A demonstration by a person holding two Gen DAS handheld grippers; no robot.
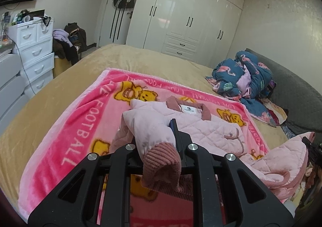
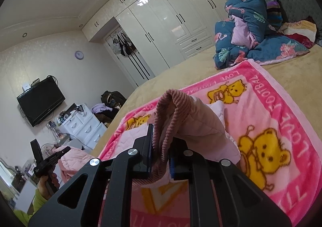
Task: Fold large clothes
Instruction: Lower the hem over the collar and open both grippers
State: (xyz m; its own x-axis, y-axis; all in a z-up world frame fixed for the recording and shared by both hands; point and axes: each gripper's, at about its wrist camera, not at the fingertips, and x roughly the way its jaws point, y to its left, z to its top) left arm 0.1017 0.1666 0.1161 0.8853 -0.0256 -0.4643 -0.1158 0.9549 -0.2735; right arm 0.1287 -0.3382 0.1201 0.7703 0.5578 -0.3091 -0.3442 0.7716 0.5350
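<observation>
Left wrist: left gripper (image 1: pixel 161 146) clamped on jacket sleeve cuff (image 1: pixel 161 166); right gripper (image 2: pixel 161 154) clamped on other cuff (image 2: pixel 167 126). Pink quilted jacket (image 1: pixel 201 126) on blanket (image 1: pixel 80 136) on bed (image 1: pixel 50 102), sleeves lifted, folding barely begun

a home bedroom: bed (image 1: pixel 60 86), white wardrobe (image 1: pixel 181 15), wall television (image 2: pixel 41 100).

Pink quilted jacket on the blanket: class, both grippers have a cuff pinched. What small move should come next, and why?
Probably bring both cuffs inward over the jacket's chest. The left gripper is shut on one ribbed cuff and the right gripper on the other, both sleeves lifted off the pink blanket, while the body lies flat, collar away from the cameras.
</observation>
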